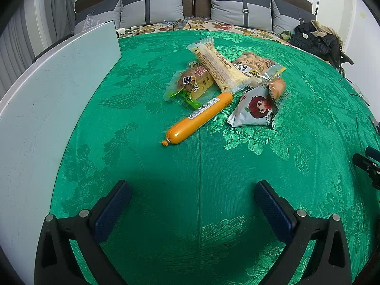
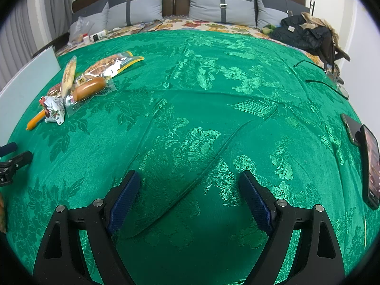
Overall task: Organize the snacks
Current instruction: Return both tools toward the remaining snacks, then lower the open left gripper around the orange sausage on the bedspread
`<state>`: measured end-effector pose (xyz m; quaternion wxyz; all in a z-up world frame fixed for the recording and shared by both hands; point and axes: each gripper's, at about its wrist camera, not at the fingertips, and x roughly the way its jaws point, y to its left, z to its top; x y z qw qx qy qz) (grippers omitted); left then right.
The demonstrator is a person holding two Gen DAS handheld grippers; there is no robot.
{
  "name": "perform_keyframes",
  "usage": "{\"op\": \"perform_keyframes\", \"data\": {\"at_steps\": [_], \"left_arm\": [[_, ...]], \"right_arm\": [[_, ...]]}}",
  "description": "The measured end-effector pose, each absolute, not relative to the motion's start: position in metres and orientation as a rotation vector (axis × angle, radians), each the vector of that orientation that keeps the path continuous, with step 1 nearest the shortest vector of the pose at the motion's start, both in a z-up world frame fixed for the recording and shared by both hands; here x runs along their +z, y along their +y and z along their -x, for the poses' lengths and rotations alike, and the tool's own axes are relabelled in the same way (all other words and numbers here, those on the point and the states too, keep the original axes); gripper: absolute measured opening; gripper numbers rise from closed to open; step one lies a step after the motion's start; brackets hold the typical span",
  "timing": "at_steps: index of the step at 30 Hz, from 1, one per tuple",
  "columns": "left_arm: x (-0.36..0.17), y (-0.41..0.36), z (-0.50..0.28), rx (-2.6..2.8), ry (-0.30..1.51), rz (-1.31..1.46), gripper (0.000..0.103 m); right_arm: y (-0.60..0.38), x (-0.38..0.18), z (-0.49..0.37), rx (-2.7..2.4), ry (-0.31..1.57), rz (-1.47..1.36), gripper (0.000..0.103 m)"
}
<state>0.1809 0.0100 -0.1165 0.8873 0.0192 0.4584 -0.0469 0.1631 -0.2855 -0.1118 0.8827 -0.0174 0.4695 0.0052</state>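
A pile of snacks lies on the green cloth (image 1: 201, 166). In the left wrist view an orange sausage (image 1: 199, 118) lies nearest, with a wrapped bread (image 1: 190, 83), a long yellow bar (image 1: 219, 66), a grey cartoon packet (image 1: 255, 109), a small bun (image 1: 276, 86) and a cookie bag (image 1: 254, 63) behind it. My left gripper (image 1: 192, 190) is open and empty, short of the sausage. My right gripper (image 2: 190, 178) is open and empty over bare cloth; the pile (image 2: 78, 87) shows far left of it.
A pale flat board (image 1: 47, 109) lies along the left side of the cloth. Two phones (image 2: 363, 156) lie at the right edge. Cables (image 2: 325, 83) and a dark jacket (image 2: 306, 33) sit at the far right. Pillows (image 1: 152, 7) line the headboard behind.
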Motion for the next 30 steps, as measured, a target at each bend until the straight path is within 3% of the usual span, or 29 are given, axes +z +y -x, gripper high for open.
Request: {"op": "perform_keyframes", "data": {"at_steps": [30], "left_arm": [[-0.1149, 0.0114, -0.1815, -0.102, 0.977, -0.047, 0.103]], "right_arm": [[-0.2852, -0.1112, -0.1626, 0.011, 0.978, 0.036, 0.088]]}}
